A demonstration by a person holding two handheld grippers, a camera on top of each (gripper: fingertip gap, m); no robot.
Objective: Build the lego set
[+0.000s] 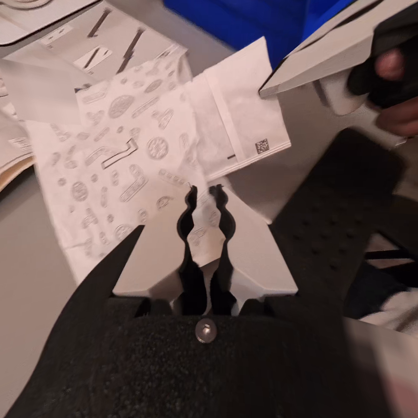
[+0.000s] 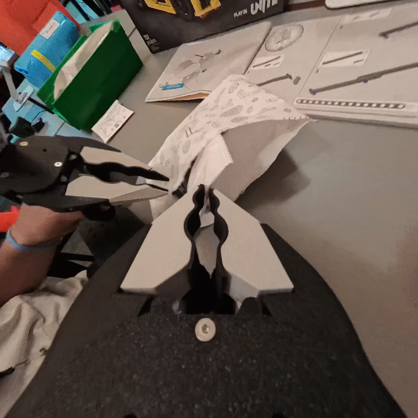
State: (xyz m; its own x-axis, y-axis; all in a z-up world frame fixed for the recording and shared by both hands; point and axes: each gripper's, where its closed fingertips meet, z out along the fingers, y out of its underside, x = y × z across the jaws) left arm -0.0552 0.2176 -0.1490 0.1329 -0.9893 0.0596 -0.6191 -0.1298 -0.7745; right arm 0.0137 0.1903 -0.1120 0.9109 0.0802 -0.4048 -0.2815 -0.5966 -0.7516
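A white paper parts bag [image 1: 135,147] printed with grey drawings of pieces is held above the grey table [image 2: 339,203]. It also shows in the right wrist view [image 2: 226,108], crumpled and torn open. My left gripper [image 1: 204,187] is shut on the bag's near edge. My right gripper [image 2: 205,187] is shut on another part of the bag, with paper between its fingers. The right gripper shows in the left wrist view [image 1: 262,92] at the bag's folded end. The left gripper shows in the right wrist view [image 2: 167,184], close beside the right one. The bag's contents are hidden.
An open instruction booklet [image 2: 339,67] lies beyond the bag and also shows in the left wrist view [image 1: 56,45]. The dark set box [image 2: 203,18] stands at the back. A green bin [image 2: 90,79], a blue bin [image 1: 237,22] and a torn paper scrap [image 2: 113,119] are nearby.
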